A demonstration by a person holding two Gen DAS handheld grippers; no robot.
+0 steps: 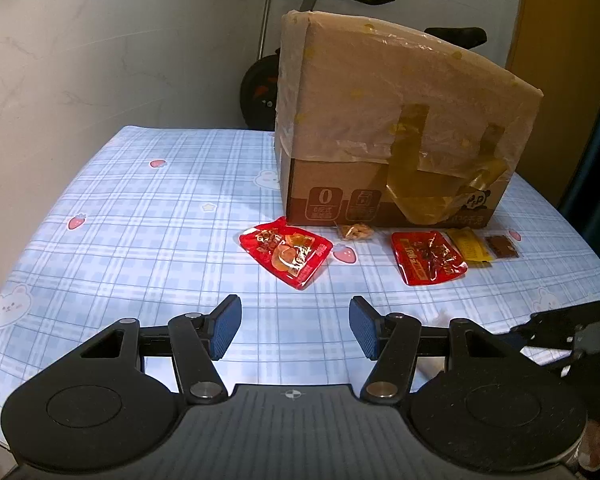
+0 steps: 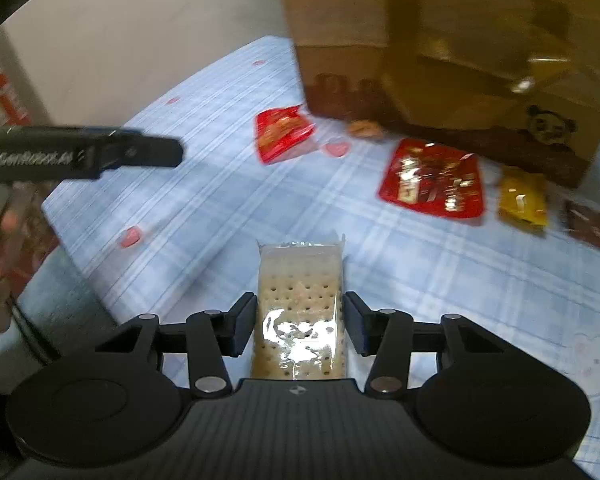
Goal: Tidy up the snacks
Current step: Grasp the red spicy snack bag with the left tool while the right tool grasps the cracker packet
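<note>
Right wrist view: right gripper (image 2: 299,322) has a clear-wrapped cracker packet (image 2: 300,300) lying lengthwise between its jaws. Pads sit against both long edges of the wrapper. I read this as a grasp on the packet, though whether it is lifted or resting on the cloth I cannot tell. Picture is motion-blurred.

Left wrist view: left gripper (image 1: 295,330) hangs released over the near part of the table, jaws apart, nothing between them.

Table: blue plaid tablecloth (image 1: 140,208) with strawberry and bunny prints. Tall cardboard box (image 1: 400,128), partly wrapped in film and yellow tape, stands at the far side, right of centre. It looks closed from here; no opening visible.

Snacks lie loose in a rough row just in front of the box, left to right:
- red pouch (image 1: 286,254), tilted
- small clear bag of nuts or similar (image 1: 355,233), at the foot of the box
- second red pouch (image 1: 428,262)
- yellow sachet (image 1: 471,248)
- dark brown sachet (image 1: 502,247), furthest right

Progress, as judged: early to middle. One item is in hand; five sit spread out, unsorted or only loosely lined up. No tray or bin in view, so the destination is unclear.
</note>
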